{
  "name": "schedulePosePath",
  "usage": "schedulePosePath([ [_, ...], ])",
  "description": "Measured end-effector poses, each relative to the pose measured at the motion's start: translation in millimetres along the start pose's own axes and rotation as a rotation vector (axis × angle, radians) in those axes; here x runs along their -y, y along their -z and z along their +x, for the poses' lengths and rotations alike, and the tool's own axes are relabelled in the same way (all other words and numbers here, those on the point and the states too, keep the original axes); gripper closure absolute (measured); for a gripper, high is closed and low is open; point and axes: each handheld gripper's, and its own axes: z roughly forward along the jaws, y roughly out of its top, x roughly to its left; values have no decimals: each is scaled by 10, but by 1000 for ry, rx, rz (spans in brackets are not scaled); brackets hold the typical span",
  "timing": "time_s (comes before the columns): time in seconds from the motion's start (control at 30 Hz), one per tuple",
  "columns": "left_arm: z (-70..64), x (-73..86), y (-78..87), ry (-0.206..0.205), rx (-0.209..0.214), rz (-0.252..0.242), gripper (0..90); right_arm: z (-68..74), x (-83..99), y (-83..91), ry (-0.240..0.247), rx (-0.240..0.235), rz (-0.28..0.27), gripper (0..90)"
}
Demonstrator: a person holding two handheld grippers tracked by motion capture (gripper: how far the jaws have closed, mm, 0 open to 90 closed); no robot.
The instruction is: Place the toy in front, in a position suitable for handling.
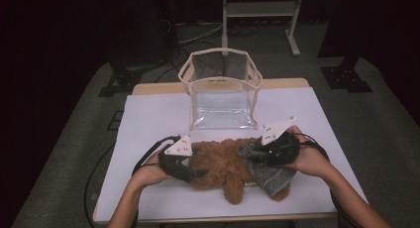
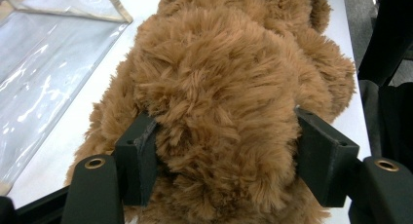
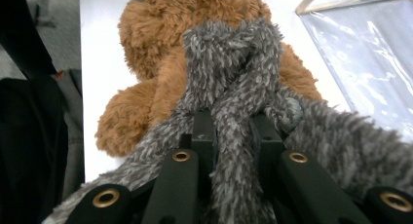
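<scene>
Two grippers hold one fluffy brown teddy bear (image 1: pixel 223 163) lying on the white tabletop (image 1: pixel 148 124), just in front of a see-through plastic bag (image 1: pixel 220 89). Left gripper (image 2: pixel 224 151) — jaws squeezing the bear's furry body. Right gripper (image 3: pixel 233 136) — jaws pinched tight on its fuzzy grey scarf (image 3: pixel 234 73).

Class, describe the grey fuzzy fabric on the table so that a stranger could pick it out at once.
On the white table, before the clear bag, lies a brown teddy bear. The grey fabric drapes its right end, with the right gripper pinching a strip: the only grey, speckled plush here.
</scene>
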Motion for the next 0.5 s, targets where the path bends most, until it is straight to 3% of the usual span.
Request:
schedulePosePath([
  [0.17, 40, -96, -127, -17, 19, 3, 333, 27, -78, 85, 12, 22, -3, 760],
  [0.37, 28, -193, -241, -35, 24, 15, 331, 90, -318, -174, 76, -12, 19, 758],
  [0.43, 36, -163, -225, -28, 20, 15, 331, 84, -313, -249, 88, -13, 40, 758],
  [0.5, 47, -121, -210, -20, 24, -2, 330, 53, -253, -210, 63, -17, 31, 757],
])
